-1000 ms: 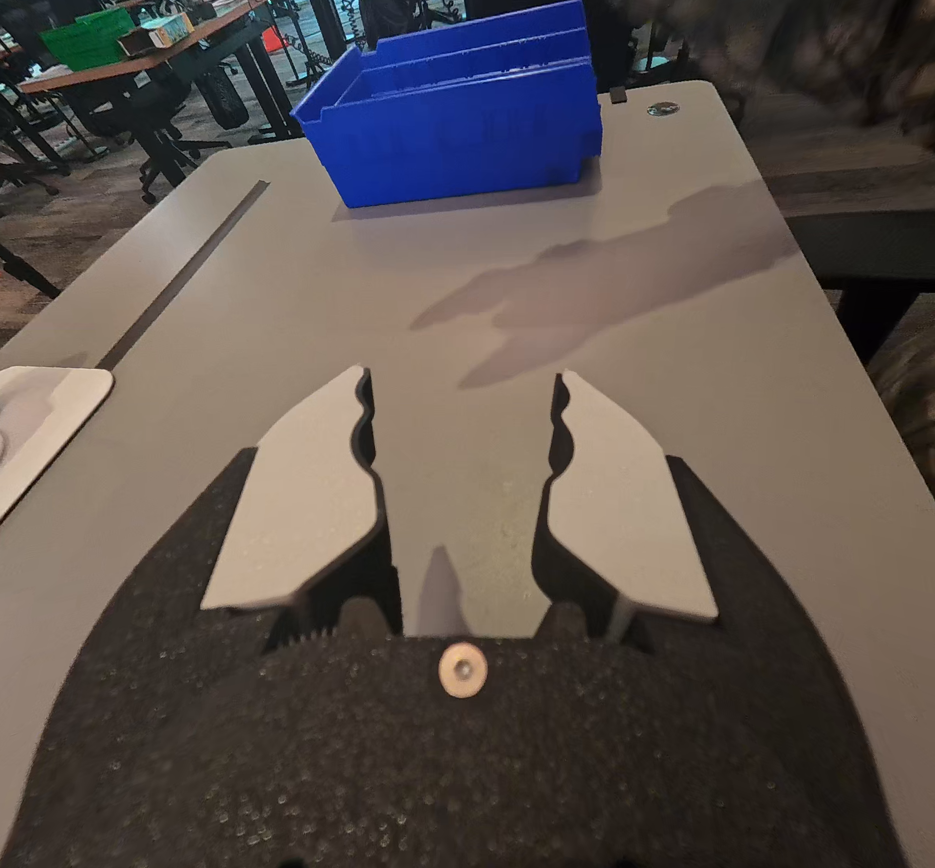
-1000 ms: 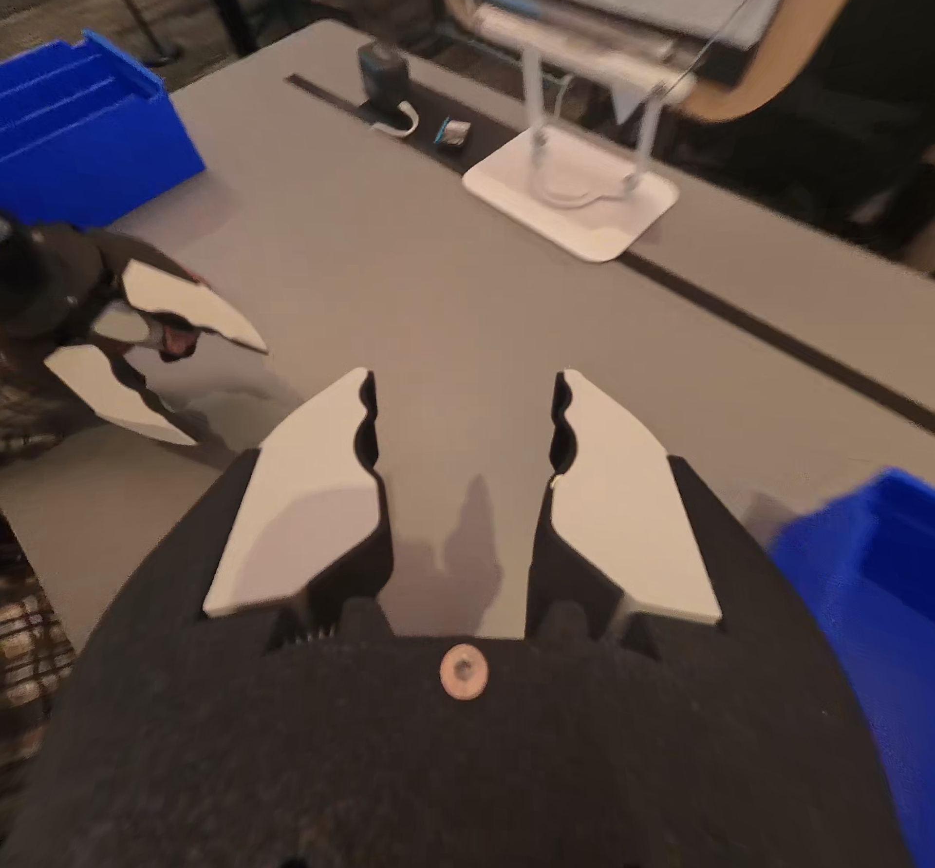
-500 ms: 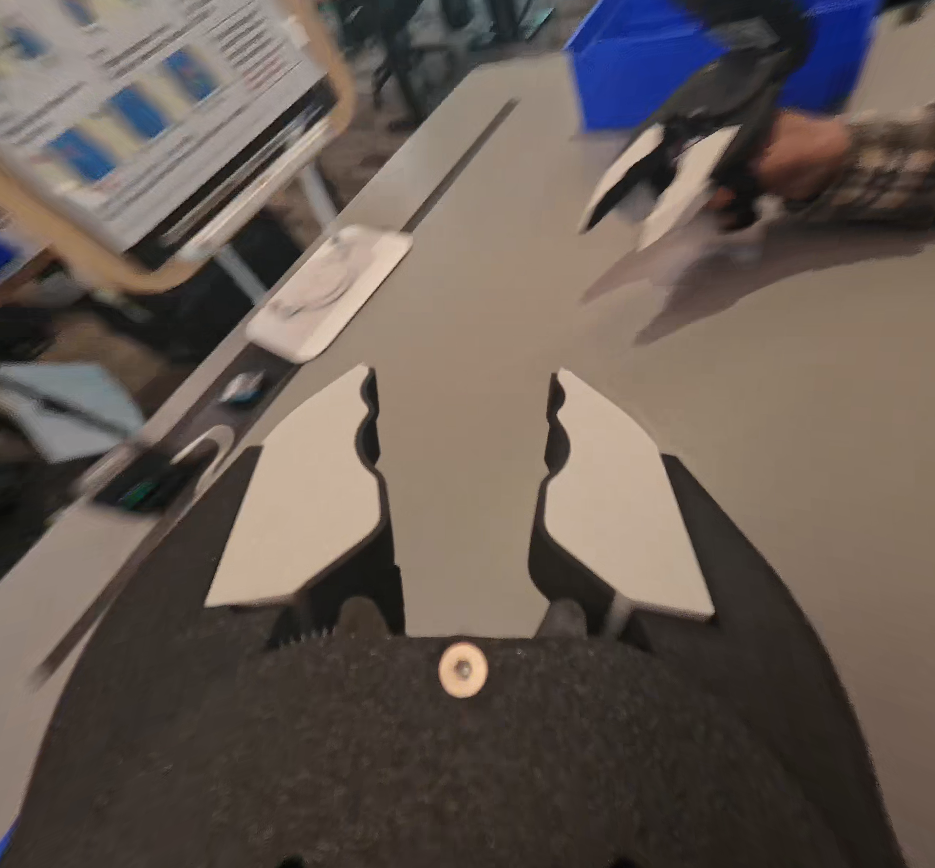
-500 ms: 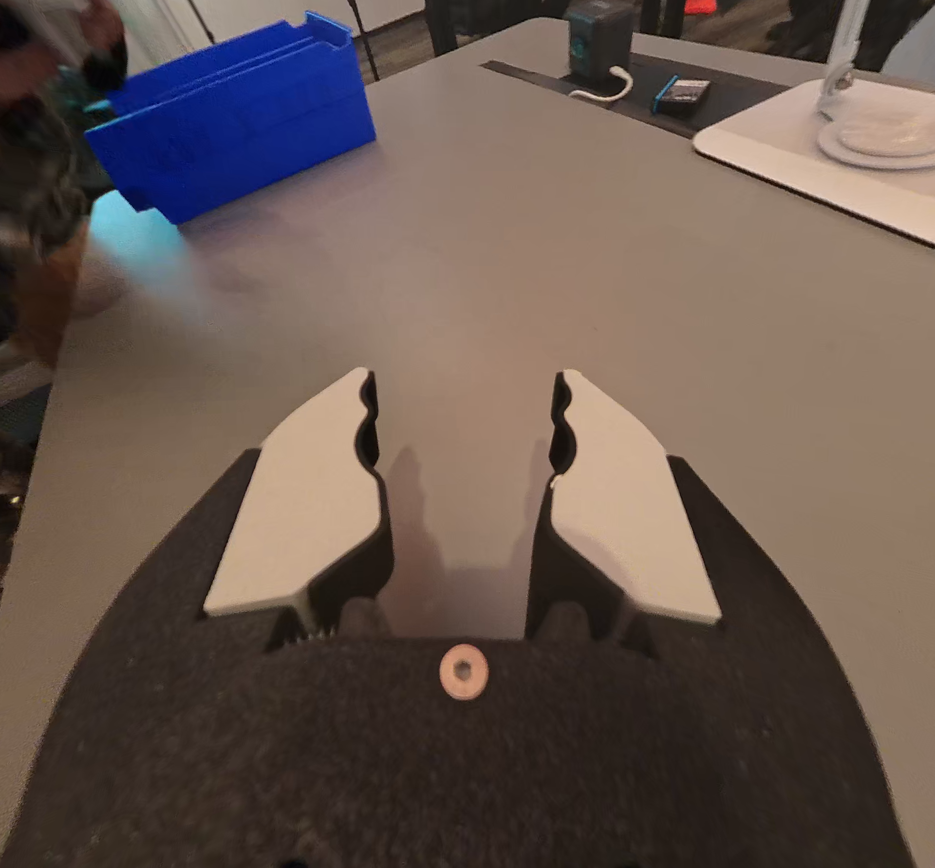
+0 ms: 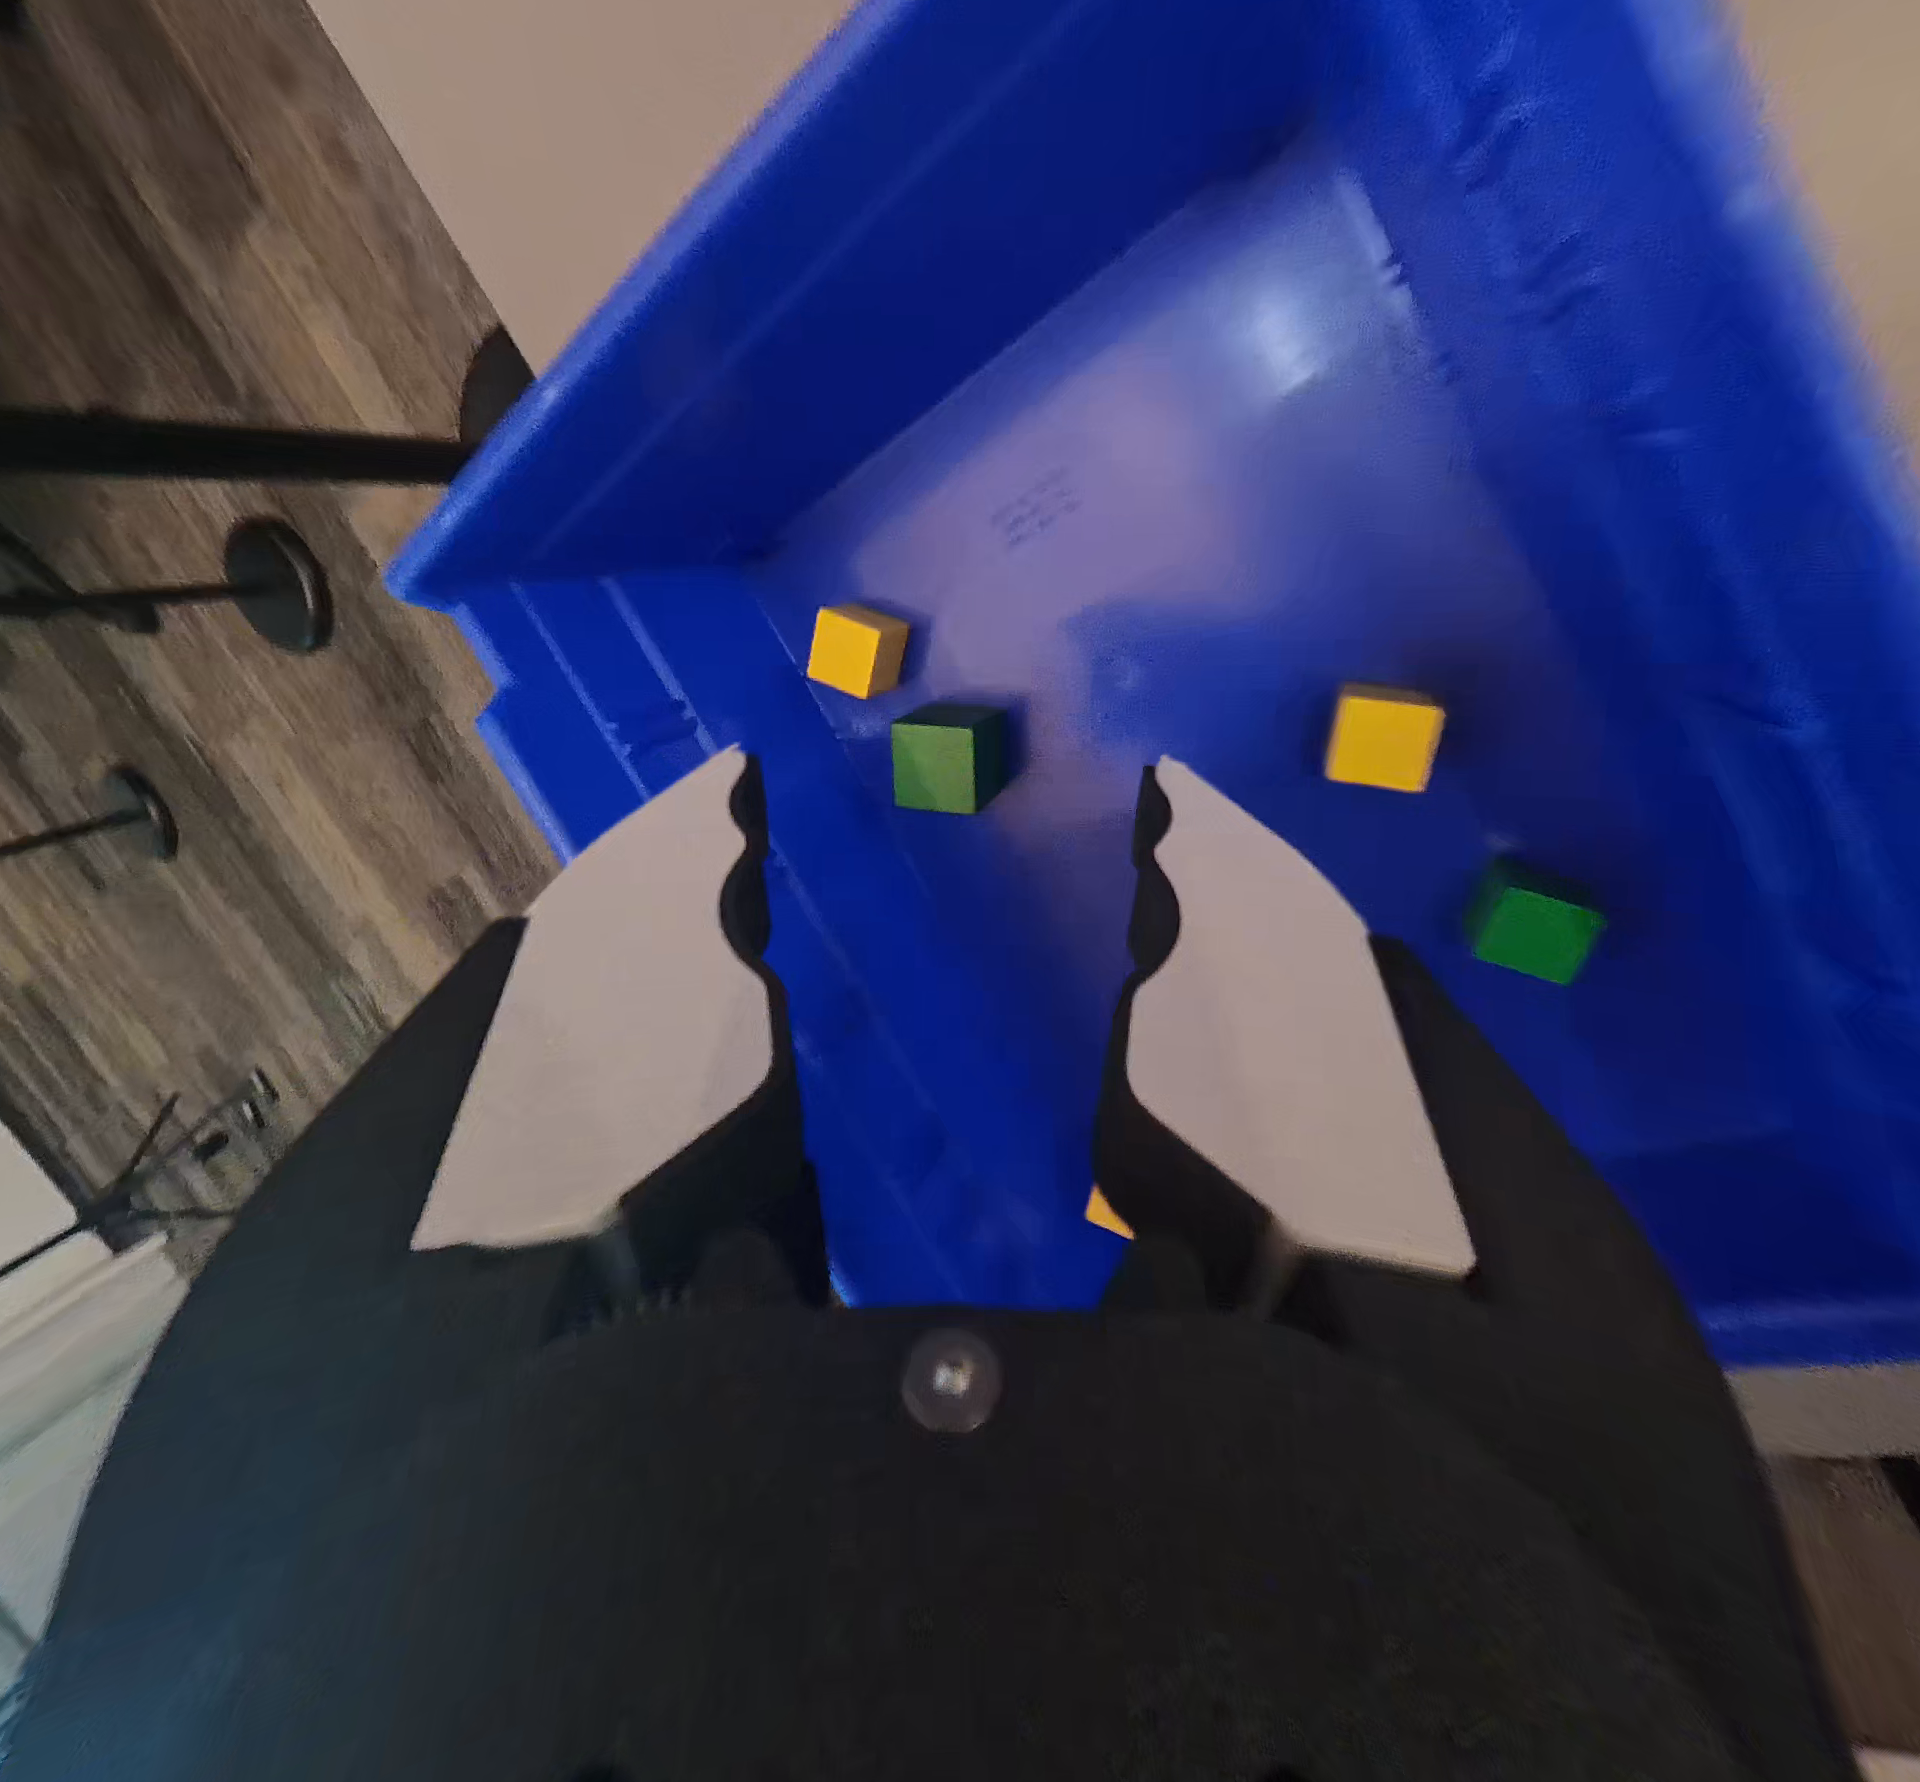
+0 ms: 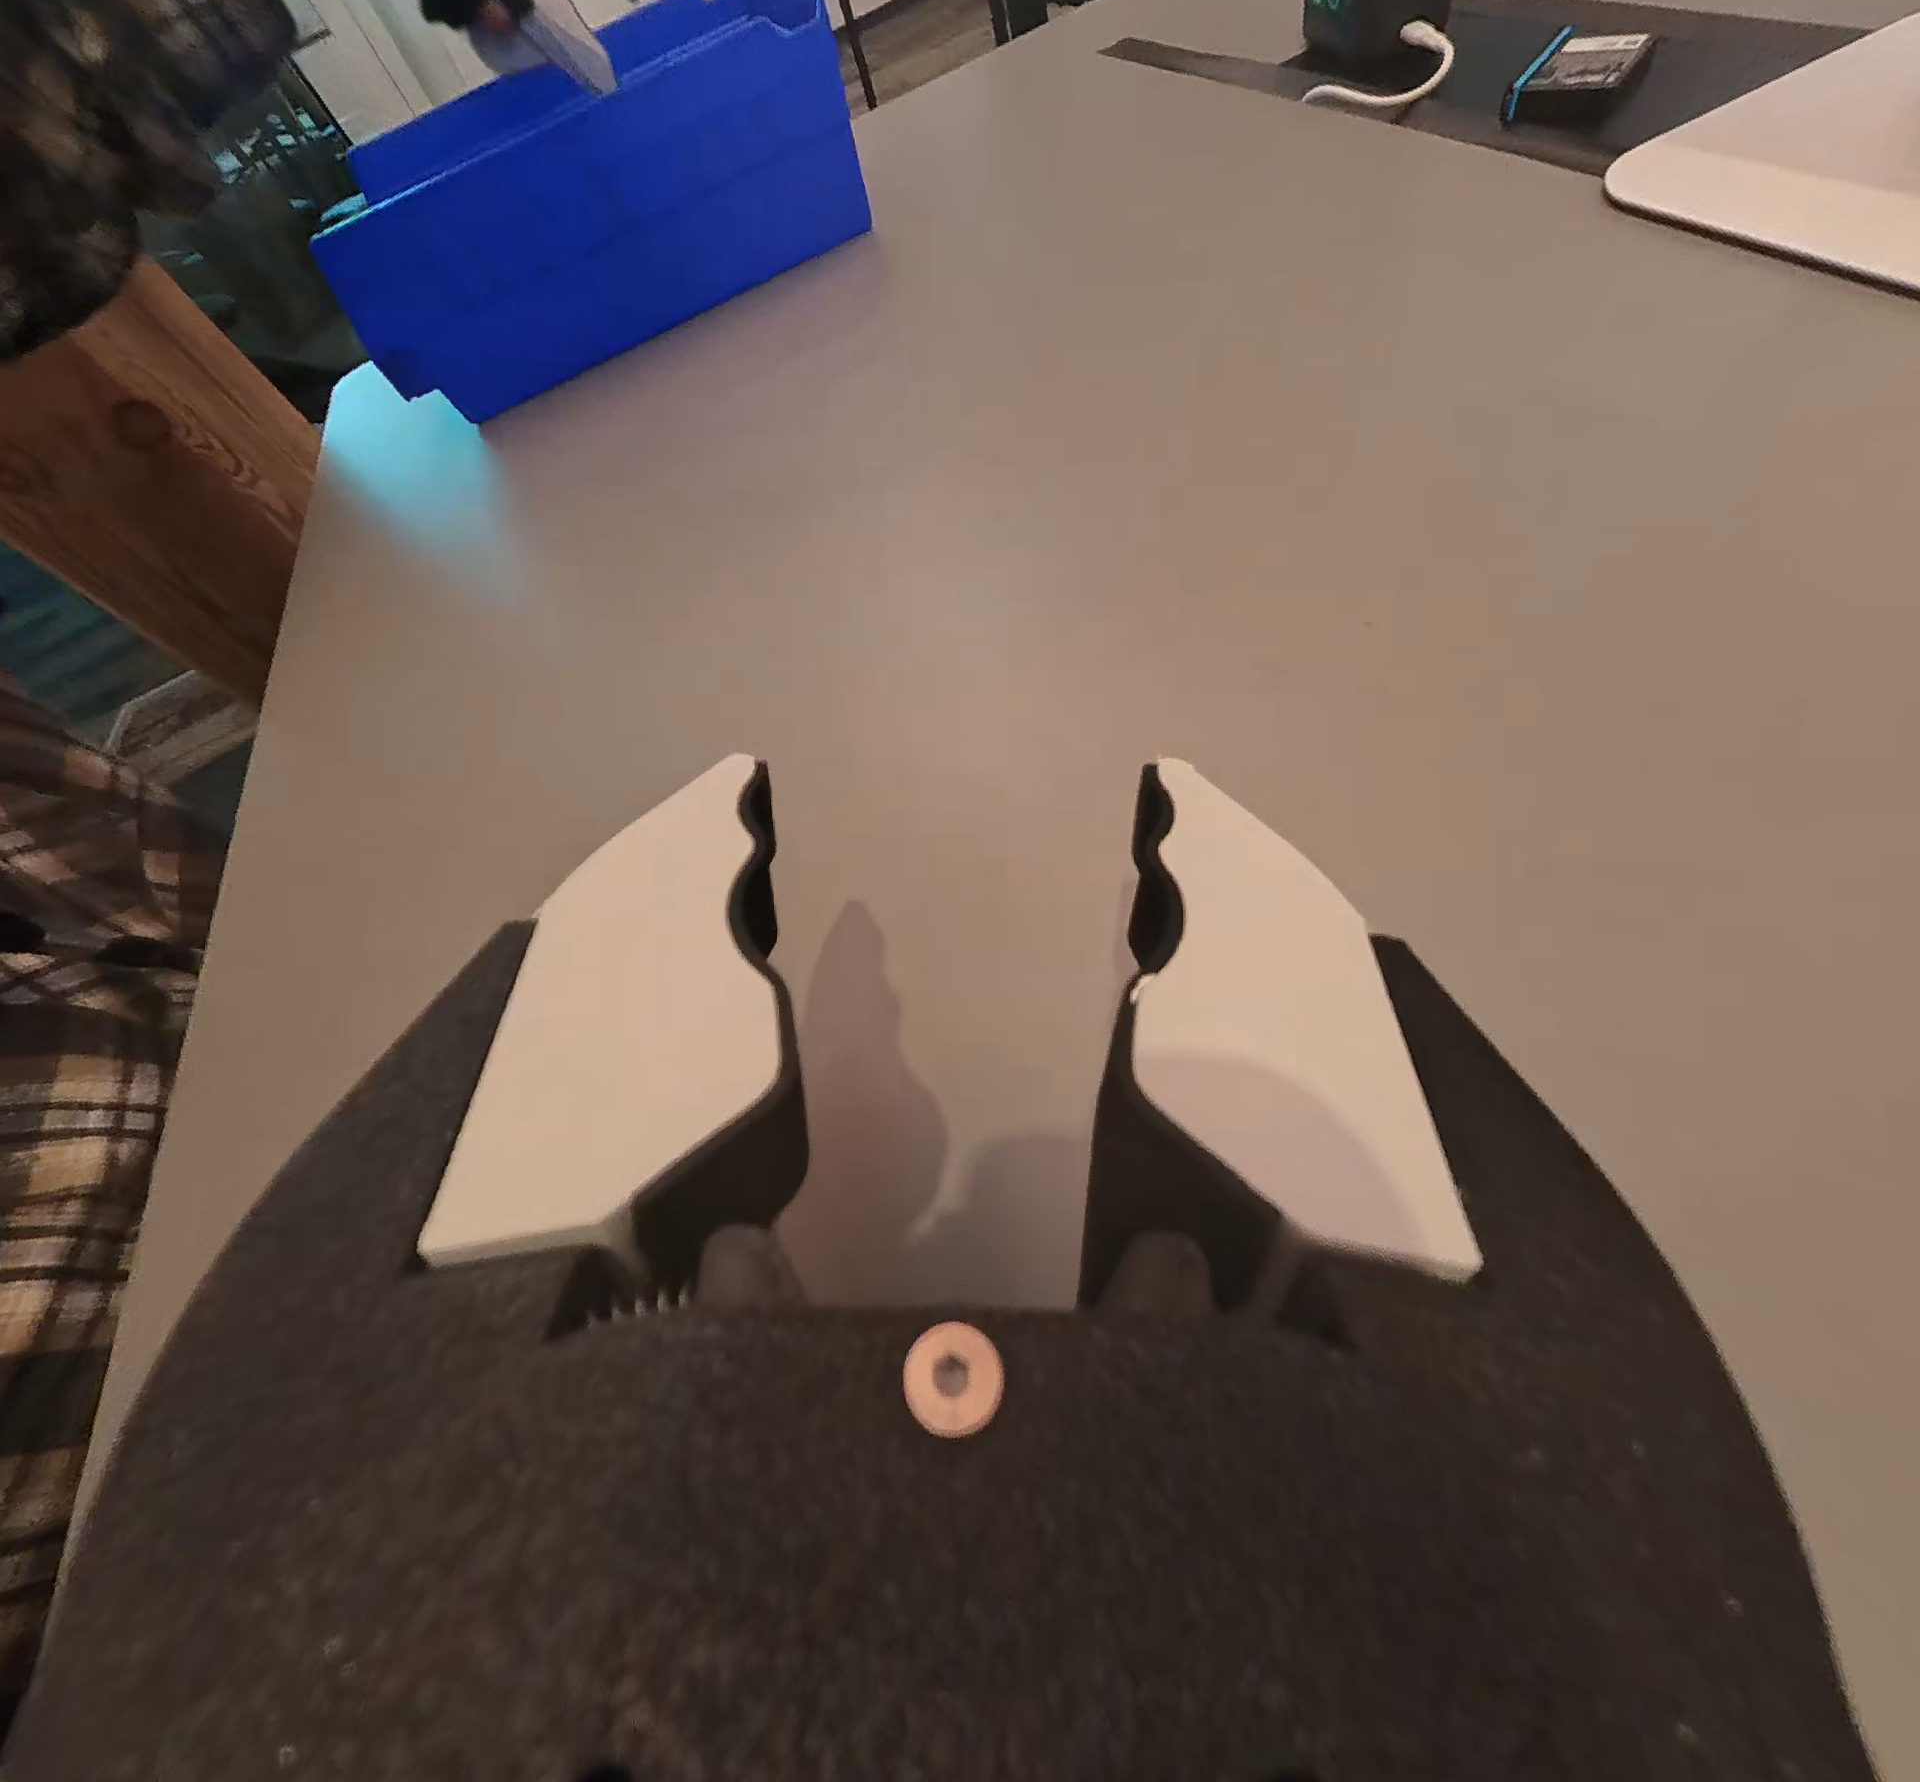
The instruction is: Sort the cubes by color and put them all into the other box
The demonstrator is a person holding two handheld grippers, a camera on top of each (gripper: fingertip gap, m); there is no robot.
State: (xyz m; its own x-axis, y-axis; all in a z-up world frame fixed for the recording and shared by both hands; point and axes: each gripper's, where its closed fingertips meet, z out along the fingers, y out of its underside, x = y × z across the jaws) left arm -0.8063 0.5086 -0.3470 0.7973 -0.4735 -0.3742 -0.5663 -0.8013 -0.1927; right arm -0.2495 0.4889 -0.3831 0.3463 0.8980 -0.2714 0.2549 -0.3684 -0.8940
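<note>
A grey bench [image 6: 1143, 485] fills the room's foreground; beside its left edge stands a wooden post [image 6: 135, 475], and wood-grain flooring [image 5: 208, 278] lies below it.

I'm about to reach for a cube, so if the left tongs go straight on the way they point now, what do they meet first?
Probably the floor of the blue box, with the green cube just left of that line. The left tongs are open; blur leaves depth unclear.

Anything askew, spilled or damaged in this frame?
Nothing stands out. The yellow cubes and green cubes lie loose and unsorted inside the blue box; the box looks intact and the left gripper is open above it.
</note>
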